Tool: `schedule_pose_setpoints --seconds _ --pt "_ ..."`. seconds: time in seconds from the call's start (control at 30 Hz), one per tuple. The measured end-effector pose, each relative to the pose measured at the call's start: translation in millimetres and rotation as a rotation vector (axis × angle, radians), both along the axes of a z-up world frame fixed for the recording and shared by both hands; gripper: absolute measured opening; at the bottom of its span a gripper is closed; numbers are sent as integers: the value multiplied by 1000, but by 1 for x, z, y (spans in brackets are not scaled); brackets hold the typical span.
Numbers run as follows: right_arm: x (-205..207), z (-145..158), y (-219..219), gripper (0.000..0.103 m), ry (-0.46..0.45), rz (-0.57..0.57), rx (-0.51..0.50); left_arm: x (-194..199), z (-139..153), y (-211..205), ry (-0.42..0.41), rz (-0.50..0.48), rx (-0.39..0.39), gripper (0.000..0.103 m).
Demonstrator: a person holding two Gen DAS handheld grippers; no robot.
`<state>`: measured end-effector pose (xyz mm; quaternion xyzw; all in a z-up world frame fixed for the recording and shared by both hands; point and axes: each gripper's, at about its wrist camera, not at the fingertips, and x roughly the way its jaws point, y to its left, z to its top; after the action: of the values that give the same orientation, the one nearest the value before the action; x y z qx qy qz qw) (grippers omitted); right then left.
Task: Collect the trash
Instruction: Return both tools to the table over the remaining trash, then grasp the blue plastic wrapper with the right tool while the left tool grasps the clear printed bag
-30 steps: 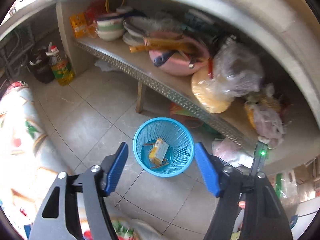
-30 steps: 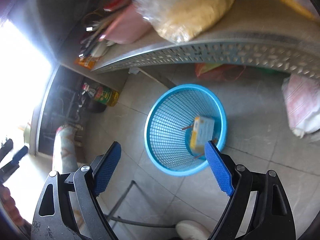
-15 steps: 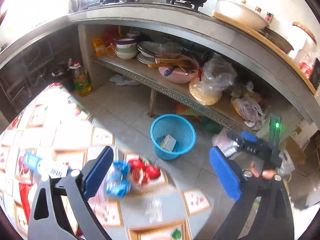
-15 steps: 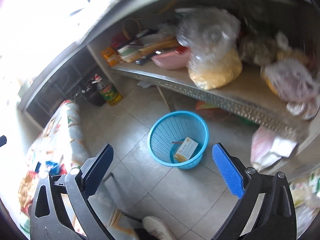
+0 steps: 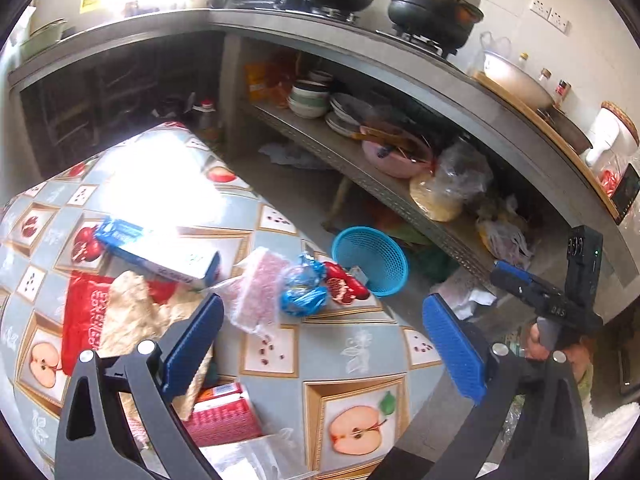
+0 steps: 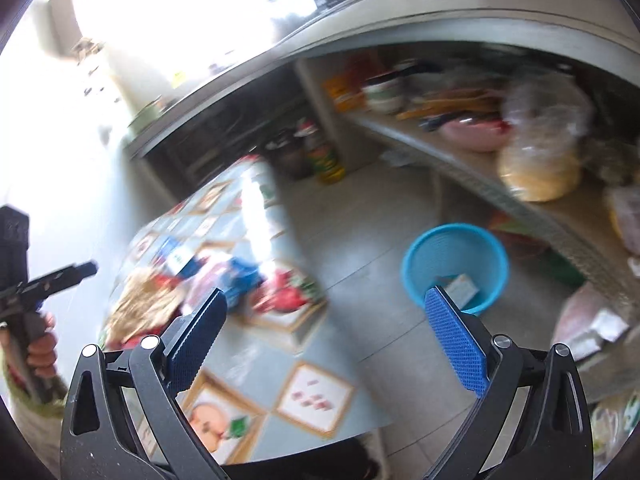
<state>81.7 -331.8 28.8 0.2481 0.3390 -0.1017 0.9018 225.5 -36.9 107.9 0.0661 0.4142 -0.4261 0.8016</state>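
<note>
Wrappers (image 5: pixel 296 292) crowd our fruit-print table (image 5: pixel 360 344) beside the blue bin (image 5: pixel 370 260) as we hold left gripper (image 5: pixel 322 344) and right gripper (image 6: pixel 326 328) wide and empty, where a hasty pinch could scatter litter.

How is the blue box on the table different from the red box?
The blue box is long and thin; the red box is shorter and chunkier. The blue box lies far back, in the open; the red box sits near, partly under crumpled paper. Both lie flat on the table.
</note>
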Motion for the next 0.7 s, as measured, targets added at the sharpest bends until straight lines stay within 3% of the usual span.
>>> schedule_pose_setpoints --seconds 0.13,0.27,0.33,0.43,0.57,0.7 --pt "23 -6 28 95 13 79 60 8 -8 16 23 10 -3 97" --pt "55 -19 49 95 29 155 125 19 -12 25 -19 45 7 97" --pt "76 -26 58 92 42 185 161 27 -13 27 -36 68 0 97" --pt "106 -35 65 86 70 218 196 47 -18 26 1 86 -16 97" --pt "145 -52 73 78 131 254 226 70 -25 19 67 89 -12 88" --pt "170 -68 86 72 190 282 207 81 -28 11 78 81 18 77"
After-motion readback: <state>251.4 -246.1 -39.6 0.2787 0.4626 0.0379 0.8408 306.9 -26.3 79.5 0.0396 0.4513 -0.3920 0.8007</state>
